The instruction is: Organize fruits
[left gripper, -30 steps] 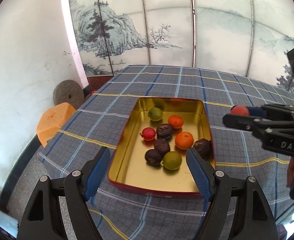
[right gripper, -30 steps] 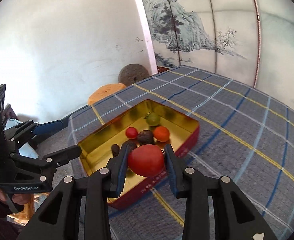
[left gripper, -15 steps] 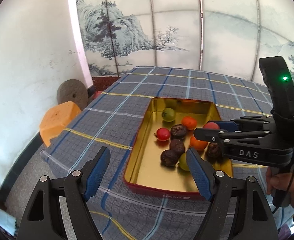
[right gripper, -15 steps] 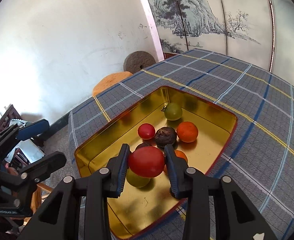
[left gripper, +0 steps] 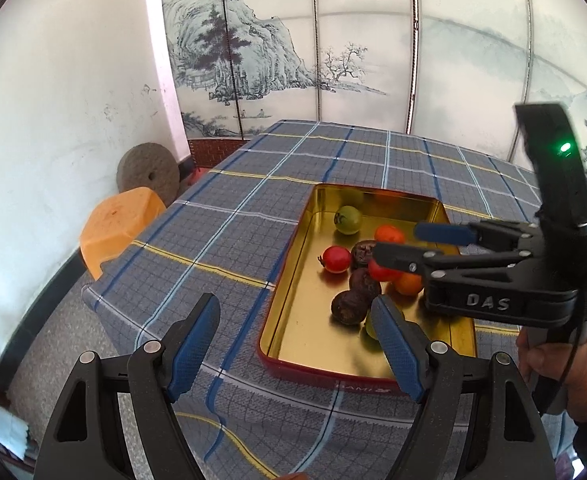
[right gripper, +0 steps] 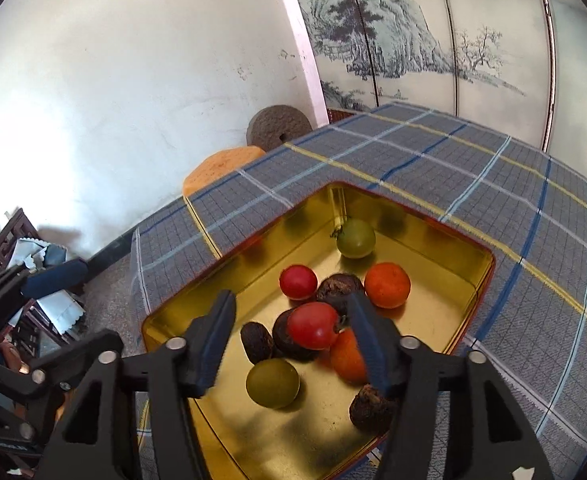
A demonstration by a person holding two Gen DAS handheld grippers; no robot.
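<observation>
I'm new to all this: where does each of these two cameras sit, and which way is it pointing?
Left wrist view: sits on the left hand-held gripper, open, looking forward over the checked tablecloth at the gold tray; the person's hand and the right hand-held gripper show.
Right wrist view: sits on the right hand-held gripper, open, looking down into the gold tray; a red tomato lies on the fruit there.
Both share the tray, its fruit, the painted screen and the orange stool.
</observation>
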